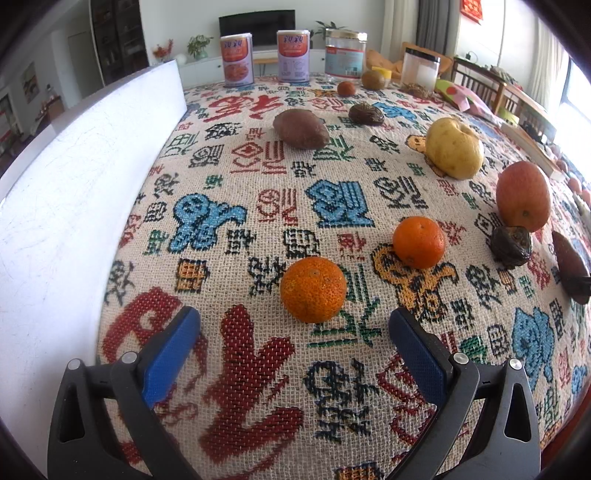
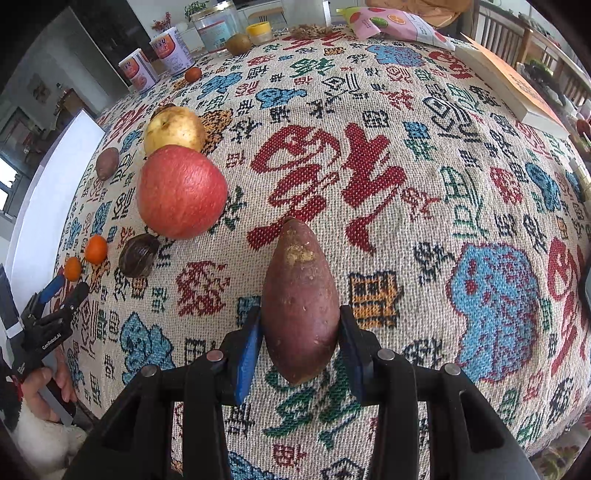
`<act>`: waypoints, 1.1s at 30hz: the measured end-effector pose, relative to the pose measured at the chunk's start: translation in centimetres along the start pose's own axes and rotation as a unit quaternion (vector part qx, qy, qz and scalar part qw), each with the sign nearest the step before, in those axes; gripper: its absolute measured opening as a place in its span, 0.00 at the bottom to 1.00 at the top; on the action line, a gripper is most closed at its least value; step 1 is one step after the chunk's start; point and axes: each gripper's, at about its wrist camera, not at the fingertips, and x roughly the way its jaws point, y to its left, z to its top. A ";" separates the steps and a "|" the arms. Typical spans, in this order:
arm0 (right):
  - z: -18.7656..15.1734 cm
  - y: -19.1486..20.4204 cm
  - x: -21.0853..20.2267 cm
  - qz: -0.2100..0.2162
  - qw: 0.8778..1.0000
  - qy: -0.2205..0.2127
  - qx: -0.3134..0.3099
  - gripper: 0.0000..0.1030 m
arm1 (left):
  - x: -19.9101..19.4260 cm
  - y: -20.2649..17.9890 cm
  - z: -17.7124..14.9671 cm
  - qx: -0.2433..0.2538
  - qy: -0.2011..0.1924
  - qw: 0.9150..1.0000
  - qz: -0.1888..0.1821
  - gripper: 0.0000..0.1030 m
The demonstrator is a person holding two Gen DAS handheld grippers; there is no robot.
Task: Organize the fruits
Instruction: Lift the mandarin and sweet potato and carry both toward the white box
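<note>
My left gripper [image 1: 295, 325] is open and empty, just short of a small orange [image 1: 313, 288] on the patterned cloth. A second orange [image 1: 419, 242], a dark wrinkled fruit [image 1: 511, 245], a red apple [image 1: 523, 195], a yellow pear [image 1: 454, 147] and a sweet potato [image 1: 301, 128] lie beyond. My right gripper [image 2: 300, 328] is shut on another purple sweet potato [image 2: 301, 306], its tip pointing away. In the right wrist view the red apple [image 2: 181, 192], pear [image 2: 174, 130], dark fruit [image 2: 138, 255] and both oranges [image 2: 96, 249] lie to the left.
A white board [image 1: 74, 206] stands along the table's left side. Two cans [image 1: 237, 59], glass jars [image 1: 345, 55] and small brown fruits [image 1: 365, 113] are at the far edge. A book [image 2: 517, 92] and a snack bag [image 2: 391, 22] lie far right. The left gripper shows in the right wrist view [image 2: 64, 291].
</note>
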 end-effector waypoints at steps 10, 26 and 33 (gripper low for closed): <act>-4.6 3.1 -0.4 0.005 0.992 -0.090 0.089 0.80 | 0.0 0.0 0.0 0.000 0.000 1.000 0.000 1.00; -6.7 1.5 -4.4 0.011 0.968 -0.214 0.133 0.83 | 0.1 0.0 0.0 -0.001 0.001 1.000 -0.004 0.99; -8.5 -2.4 -5.8 0.076 0.938 -0.256 0.220 0.83 | -1.5 3.0 0.7 -0.035 0.023 0.995 -0.092 0.98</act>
